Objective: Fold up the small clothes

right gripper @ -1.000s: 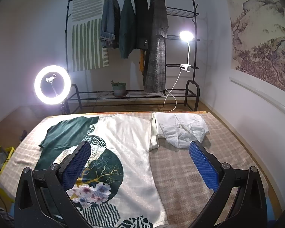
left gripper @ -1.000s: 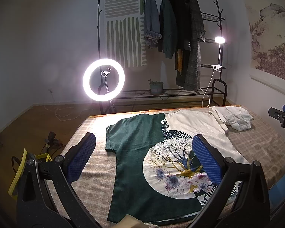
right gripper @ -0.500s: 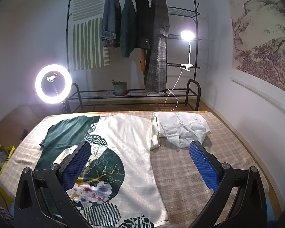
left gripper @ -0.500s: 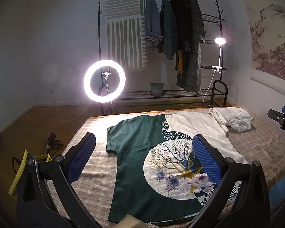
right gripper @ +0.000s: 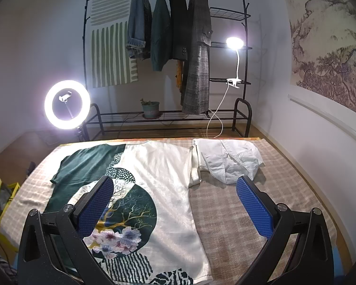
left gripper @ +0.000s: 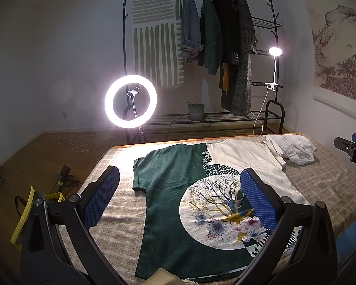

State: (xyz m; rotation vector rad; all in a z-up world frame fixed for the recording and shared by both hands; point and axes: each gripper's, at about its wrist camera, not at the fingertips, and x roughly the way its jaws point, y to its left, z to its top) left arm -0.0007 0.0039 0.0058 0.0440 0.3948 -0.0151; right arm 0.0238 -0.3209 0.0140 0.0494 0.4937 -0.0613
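A green and white T-shirt with a tree print (left gripper: 201, 190) lies spread flat on the checked bed cover (left gripper: 121, 223); it also shows in the right wrist view (right gripper: 159, 185). A crumpled white garment (left gripper: 294, 148) lies at the far right of the bed, beside the shirt's right sleeve (right gripper: 230, 161). My left gripper (left gripper: 178, 198) is open and empty, held above the shirt's near half. My right gripper (right gripper: 175, 204) is open and empty, above the shirt's white side. The right gripper's tip shows at the edge of the left wrist view (left gripper: 351, 146).
A lit ring light (left gripper: 130, 101) stands beyond the bed's far left corner. A clothes rack (left gripper: 201, 59) with hanging coats and a clip lamp (left gripper: 275, 52) stands against the back wall. A yellow-edged bag (left gripper: 26, 213) sits on the floor at left.
Both views have drifted slightly: the room sits a little lower in the frame. The clothes have not moved and both grippers stay open.
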